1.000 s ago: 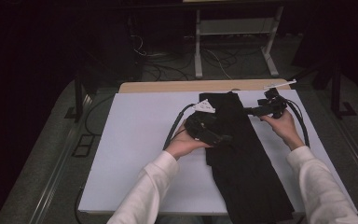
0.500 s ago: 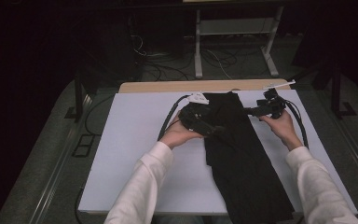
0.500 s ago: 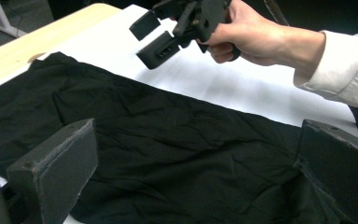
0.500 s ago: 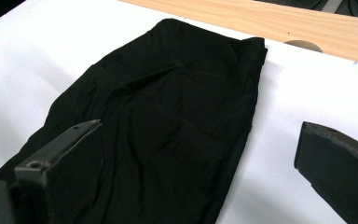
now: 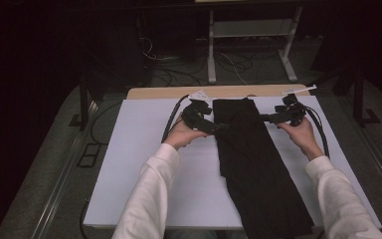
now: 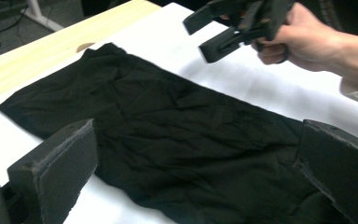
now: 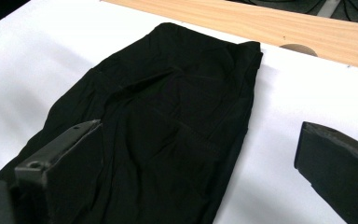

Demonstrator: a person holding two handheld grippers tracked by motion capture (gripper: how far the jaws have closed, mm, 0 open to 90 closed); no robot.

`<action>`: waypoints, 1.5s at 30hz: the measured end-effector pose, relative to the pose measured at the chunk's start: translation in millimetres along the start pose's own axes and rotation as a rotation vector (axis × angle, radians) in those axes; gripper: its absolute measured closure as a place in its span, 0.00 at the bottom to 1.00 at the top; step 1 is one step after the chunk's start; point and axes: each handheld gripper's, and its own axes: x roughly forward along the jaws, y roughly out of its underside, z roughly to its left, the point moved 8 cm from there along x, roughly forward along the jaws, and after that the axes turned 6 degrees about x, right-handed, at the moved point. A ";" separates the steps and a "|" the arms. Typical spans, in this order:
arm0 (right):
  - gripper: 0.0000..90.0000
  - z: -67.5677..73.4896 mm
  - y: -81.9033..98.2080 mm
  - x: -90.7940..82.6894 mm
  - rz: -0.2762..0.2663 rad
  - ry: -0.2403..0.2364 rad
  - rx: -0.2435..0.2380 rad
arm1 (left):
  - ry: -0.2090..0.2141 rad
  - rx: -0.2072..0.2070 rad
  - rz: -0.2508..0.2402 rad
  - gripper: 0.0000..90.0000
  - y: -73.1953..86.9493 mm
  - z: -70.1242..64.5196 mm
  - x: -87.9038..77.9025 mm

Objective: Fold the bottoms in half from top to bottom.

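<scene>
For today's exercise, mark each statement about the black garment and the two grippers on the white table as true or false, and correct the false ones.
1. The black garment lies folded lengthwise on the white table cover. True.
2. The left gripper is clamped on the garment. False: its jaws stand wide apart, by the cloth's left edge.
3. The right gripper has open jaws. True.
4. The garment's far end hangs over the wooden table edge. False: it stops on the white cover, short of the wood.
5. Both grippers are near the garment's far end, one on each side. True.
</scene>
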 end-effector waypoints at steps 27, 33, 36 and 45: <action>0.02 -9.2 8.6 10.2 0.005 -0.015 0.047 | -0.087 -0.186 -0.033 0.00 24.0 52.9 25.8; 0.02 -12.6 11.8 14.4 0.010 -0.017 0.073 | -0.111 -0.226 0.003 0.00 34.4 58.1 38.3; 0.02 -13.2 12.8 15.9 0.017 -0.013 0.078 | -0.109 -0.234 0.019 0.00 38.2 58.4 44.2; 0.06 -18.0 13.1 18.3 0.011 -0.033 0.116 | -0.082 -0.300 0.042 0.07 49.3 60.9 55.0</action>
